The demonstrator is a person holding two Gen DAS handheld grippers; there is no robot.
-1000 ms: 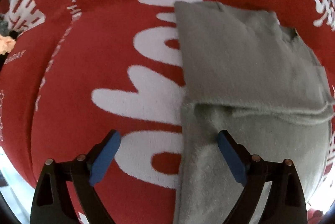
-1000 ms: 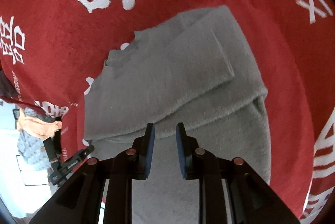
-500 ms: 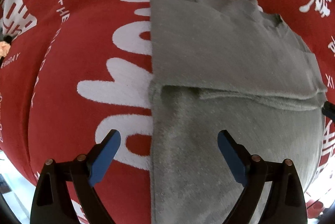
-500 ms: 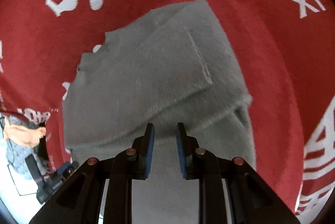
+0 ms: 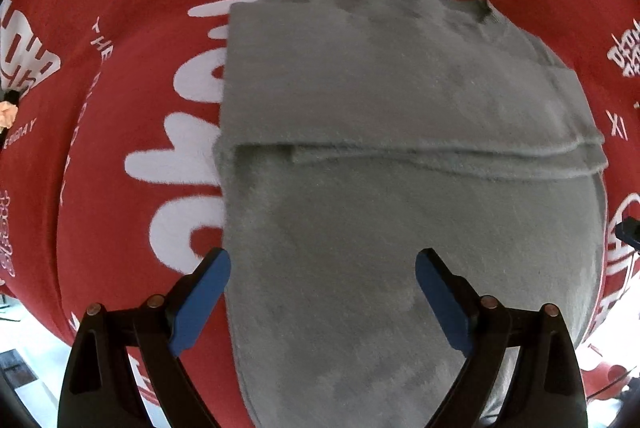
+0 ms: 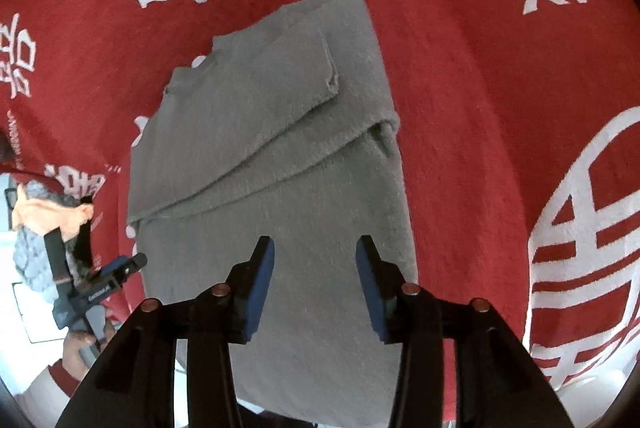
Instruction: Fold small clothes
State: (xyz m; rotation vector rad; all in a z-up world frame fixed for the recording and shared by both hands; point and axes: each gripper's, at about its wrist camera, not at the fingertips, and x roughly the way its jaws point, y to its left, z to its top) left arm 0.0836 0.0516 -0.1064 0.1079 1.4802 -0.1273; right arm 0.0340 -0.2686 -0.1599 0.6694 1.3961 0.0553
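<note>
The red cloth [image 5: 120, 8] carries a partly folded grey garment [image 5: 400, 108]. The left gripper [image 5: 322, 266] hangs spread and empty; the right gripper [image 6: 315, 248] is opening, empty. Only the right view shows a hand [image 6: 82, 346].

In the right wrist view the right tool [image 6: 315, 252], nearly closed a second ago, is opening its jaws, with nothing gripped between them. The grey garment [image 6: 272, 164] now lies nearer the frame's centre than before. In the left wrist view the garment [image 5: 400, 156] shifts from the right side toward the middle, covering more white lettering on the red cloth [image 5: 120, 108].
</note>
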